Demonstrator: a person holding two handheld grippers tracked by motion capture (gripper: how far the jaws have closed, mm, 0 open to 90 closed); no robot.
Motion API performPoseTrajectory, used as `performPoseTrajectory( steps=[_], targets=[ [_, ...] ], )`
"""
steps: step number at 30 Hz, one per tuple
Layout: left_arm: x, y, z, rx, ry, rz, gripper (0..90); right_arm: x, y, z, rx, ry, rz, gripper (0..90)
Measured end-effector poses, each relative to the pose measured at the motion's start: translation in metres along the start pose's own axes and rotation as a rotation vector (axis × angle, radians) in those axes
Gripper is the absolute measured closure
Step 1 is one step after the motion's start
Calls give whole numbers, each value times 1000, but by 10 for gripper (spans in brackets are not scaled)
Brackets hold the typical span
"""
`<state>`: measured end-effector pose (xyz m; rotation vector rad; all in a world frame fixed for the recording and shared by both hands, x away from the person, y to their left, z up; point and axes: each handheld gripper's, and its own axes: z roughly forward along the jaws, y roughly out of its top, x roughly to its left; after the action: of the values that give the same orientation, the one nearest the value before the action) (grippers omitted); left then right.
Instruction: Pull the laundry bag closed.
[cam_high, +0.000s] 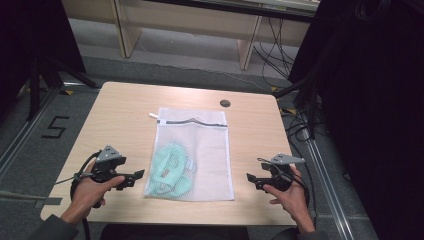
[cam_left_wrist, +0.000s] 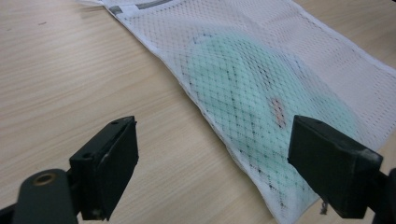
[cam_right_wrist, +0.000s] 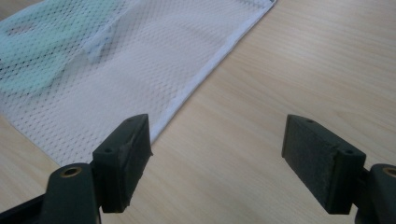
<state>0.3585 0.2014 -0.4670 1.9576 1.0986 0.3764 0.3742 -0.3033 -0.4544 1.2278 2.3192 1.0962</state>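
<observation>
Mesh bag (cam_high: 192, 150), perhaps mint cloth inside

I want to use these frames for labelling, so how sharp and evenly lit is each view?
High view: wooden table evenly lit, dark at both sides. Left gripper view: mesh bag and green item soft, near jaws sharper. Right gripper view: mesh weave readable, far bag corner blurred; no glare.

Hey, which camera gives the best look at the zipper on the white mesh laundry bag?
The high view: the dark zipper runs across the far end of the mesh laundry bag, with its white pull at the left corner. The left gripper view catches a short stretch of it at the top edge; the right gripper view barely clips that end.
</observation>
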Motion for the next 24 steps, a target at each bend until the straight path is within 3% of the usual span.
performPoseTrajectory(
  steps=[2, 4, 8, 9, 10, 13, 15, 18, 20, 21, 22, 24],
  targets=[
    [-2, -1, 2, -13, -1, -16, 154, 0, 0, 0, 14, 7, -1, 247],
    [-2, 0, 1, -3, 3, 14, 154, 1, -1, 2, 8, 13, 10, 245],
    [-5, -1, 3, 3, -21, -7, 158, 2, 1, 1, 0, 7, -3, 266],
    [-5, -1, 3, 16, -26, 9, 158, 3, 1, 2, -8, 4, -6, 266],
    [-5, 0, 3, 26, -26, 17, 158, 3, 1, 2, -2, 5, -30, 266],
    [-8, -1, 5, 15, -25, 11, 157, 5, 2, 4, 1, 1, -42, 266],
    [-9, 0, 6, 14, -34, 27, 155, 2, 2, 5, -9, -4, -96, 267],
    [-13, 0, 8, 24, -51, 25, 159, 8, 3, 5, -1, -1, -72, 288],
    [-14, 0, 9, 30, -56, 41, 170, 7, 5, 5, -8, 4, -104, 338],
    [-14, 0, 9, 30, -56, 41, 170, 10, 5, 4, 12, 17, -67, 343],
    [-15, 1, 10, 34, -63, 54, 173, 8, 5, 5, -12, 8, -107, 352],
    [-16, 1, 10, 34, -58, 55, 180, 8, 6, 5, -24, 11, -108, 362]
  ],
)
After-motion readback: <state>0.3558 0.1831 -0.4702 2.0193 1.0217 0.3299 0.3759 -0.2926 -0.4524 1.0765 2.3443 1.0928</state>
